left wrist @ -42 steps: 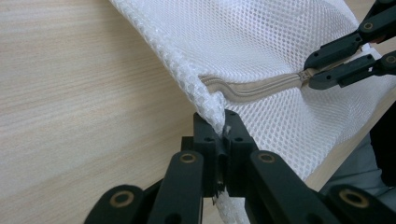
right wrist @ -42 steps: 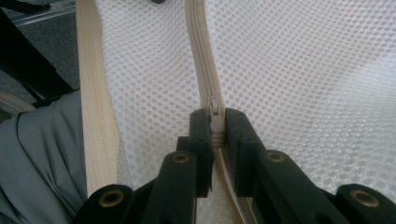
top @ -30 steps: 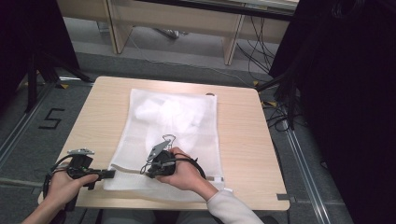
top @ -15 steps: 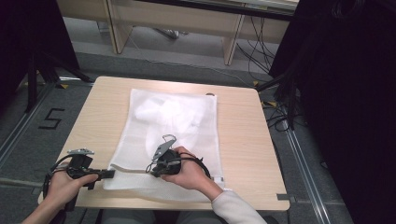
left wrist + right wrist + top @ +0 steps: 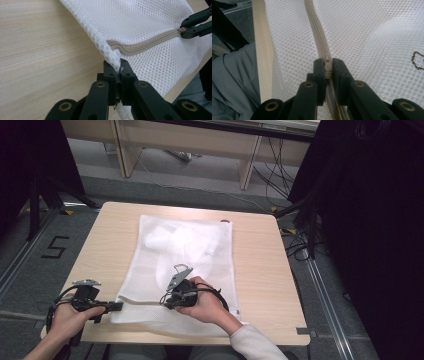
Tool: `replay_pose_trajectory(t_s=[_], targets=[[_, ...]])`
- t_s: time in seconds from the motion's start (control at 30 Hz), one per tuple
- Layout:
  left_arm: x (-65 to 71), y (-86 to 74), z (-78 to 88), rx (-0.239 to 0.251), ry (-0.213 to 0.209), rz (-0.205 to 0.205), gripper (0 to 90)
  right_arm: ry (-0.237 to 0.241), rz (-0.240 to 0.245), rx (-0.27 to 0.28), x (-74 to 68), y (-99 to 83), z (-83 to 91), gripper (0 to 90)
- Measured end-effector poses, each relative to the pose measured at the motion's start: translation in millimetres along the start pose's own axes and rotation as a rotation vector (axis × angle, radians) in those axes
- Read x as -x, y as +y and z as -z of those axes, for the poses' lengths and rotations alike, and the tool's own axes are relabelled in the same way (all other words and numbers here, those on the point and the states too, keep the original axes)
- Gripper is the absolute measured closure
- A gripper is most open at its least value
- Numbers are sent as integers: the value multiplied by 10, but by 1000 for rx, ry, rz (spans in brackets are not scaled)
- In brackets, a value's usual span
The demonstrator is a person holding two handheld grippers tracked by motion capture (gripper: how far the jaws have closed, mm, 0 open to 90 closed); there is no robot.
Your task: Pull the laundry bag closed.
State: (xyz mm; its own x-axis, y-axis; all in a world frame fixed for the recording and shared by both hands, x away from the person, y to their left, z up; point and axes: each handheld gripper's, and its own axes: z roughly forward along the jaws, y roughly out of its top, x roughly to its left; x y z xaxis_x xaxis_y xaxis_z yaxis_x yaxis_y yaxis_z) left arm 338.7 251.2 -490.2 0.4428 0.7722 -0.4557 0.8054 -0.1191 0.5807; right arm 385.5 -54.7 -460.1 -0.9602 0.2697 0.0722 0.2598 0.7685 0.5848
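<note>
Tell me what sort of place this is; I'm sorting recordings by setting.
Probably a lab or recording workspace, not a home: a bare wooden table holding only a mesh laundry bag, loose cables across the floor, black curtains at the sides, and a taped number 5 marking the floor.

The light is soft and even from above, so the table (image 5: 260, 270) looks bright with only weak shadows, while the far right and left corners of the high view are almost black. The white mesh bag (image 5: 187, 245) is a little overexposed there, with its texture lost. In both gripper views the mesh is sharp in the middle, but the black jaws at the bottom are slightly out of focus.
</note>
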Motion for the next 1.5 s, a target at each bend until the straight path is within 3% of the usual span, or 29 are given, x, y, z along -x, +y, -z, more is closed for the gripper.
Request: replay_pose_trajectory(t_s=[0.37,0.4,0.47,1.5], targets=[[-2,0,-2,1,4,-2,858,-2,-6,8,24,-35,52,824],[4,-7,-13,18,14,-1,858,-3,-9,8,25,-39,57,824],[-5,-1,-4,1,1,2,858,-3,-9,5,31,-44,68,824],[-8,0,-3,2,0,0,857,-1,-19,18,63,-113,151,824]])
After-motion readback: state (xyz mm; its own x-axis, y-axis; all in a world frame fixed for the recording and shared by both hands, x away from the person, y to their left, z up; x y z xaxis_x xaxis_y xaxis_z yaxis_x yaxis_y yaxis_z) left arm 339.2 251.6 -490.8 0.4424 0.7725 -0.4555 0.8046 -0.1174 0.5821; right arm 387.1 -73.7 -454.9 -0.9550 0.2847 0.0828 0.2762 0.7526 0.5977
